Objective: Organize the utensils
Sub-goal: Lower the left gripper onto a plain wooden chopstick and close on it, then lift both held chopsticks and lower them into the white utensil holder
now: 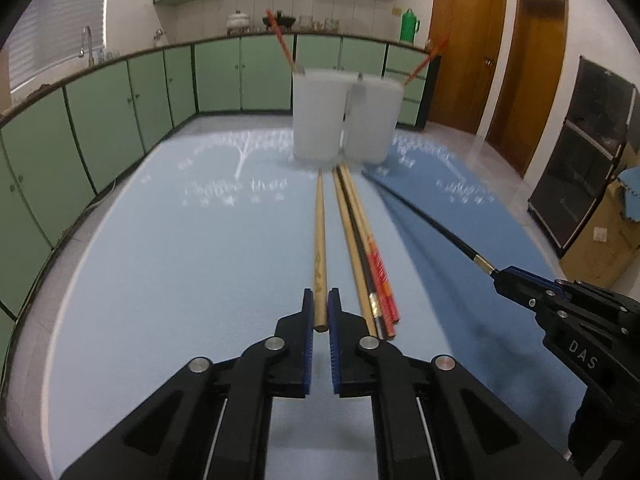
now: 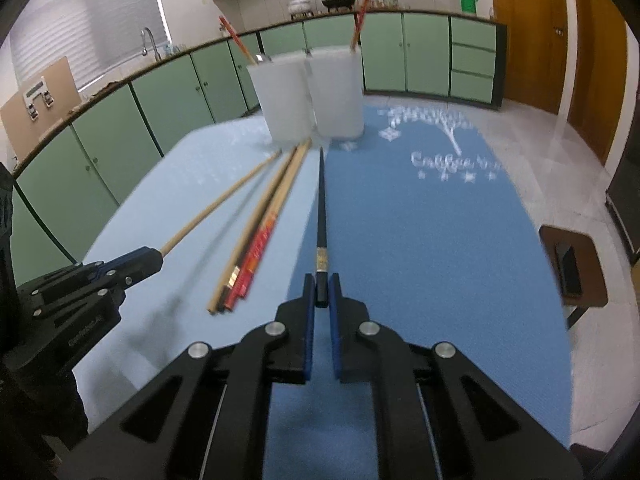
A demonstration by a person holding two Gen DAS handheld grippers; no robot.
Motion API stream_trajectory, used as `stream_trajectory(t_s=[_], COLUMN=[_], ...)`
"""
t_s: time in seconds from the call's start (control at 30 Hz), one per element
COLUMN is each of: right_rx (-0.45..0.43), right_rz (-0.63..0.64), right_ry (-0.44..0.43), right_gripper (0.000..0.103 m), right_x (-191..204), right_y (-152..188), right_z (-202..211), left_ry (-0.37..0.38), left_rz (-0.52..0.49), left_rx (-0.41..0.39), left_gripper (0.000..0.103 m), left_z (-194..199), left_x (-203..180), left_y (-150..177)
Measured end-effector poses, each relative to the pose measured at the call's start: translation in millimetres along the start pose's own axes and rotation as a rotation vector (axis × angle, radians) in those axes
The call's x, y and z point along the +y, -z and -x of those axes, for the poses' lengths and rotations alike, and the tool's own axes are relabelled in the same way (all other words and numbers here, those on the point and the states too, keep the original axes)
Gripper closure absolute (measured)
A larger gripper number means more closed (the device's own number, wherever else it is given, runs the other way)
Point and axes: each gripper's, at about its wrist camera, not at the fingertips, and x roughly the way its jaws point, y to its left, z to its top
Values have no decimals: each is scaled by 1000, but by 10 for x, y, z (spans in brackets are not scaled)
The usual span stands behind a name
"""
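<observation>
My left gripper (image 1: pixel 320 302) is shut on the near end of a plain wooden chopstick (image 1: pixel 319 240), which points toward two frosted white cups (image 1: pixel 318 116). My right gripper (image 2: pixel 321 286) is shut on the end of a black chopstick (image 2: pixel 321 208); it also shows in the left wrist view (image 1: pixel 516 280). A bundle of several chopsticks (image 1: pixel 360 248), wooden, black and red, lies on the mat between the two held ones. Each cup holds a red chopstick (image 1: pixel 280 40) leaning out. The left gripper shows in the right wrist view (image 2: pixel 132 264).
A light blue placemat (image 1: pixel 180 260) and a darker blue placemat (image 2: pixel 440 240) cover the table. Green cabinets (image 1: pixel 120 120) run along the back. A brown stool with a phone (image 2: pixel 572 272) stands right of the table.
</observation>
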Motion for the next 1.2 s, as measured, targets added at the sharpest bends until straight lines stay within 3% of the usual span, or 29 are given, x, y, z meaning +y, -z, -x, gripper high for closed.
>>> stream_trajectory(t_s=[0.57, 1.2], right_rx=[-200, -283], right_rz=[32, 92], right_ry=[-45, -90], right_gripper=[97, 97], right_x=[79, 186], right_y=[-737, -1561], right_z=[740, 1005], left_ry=[23, 112], left_rz=[4, -21], left_rx=[-243, -333], left_gripper=[96, 96], left_z=[794, 942], left_x=[132, 48], left_y=[-738, -1248])
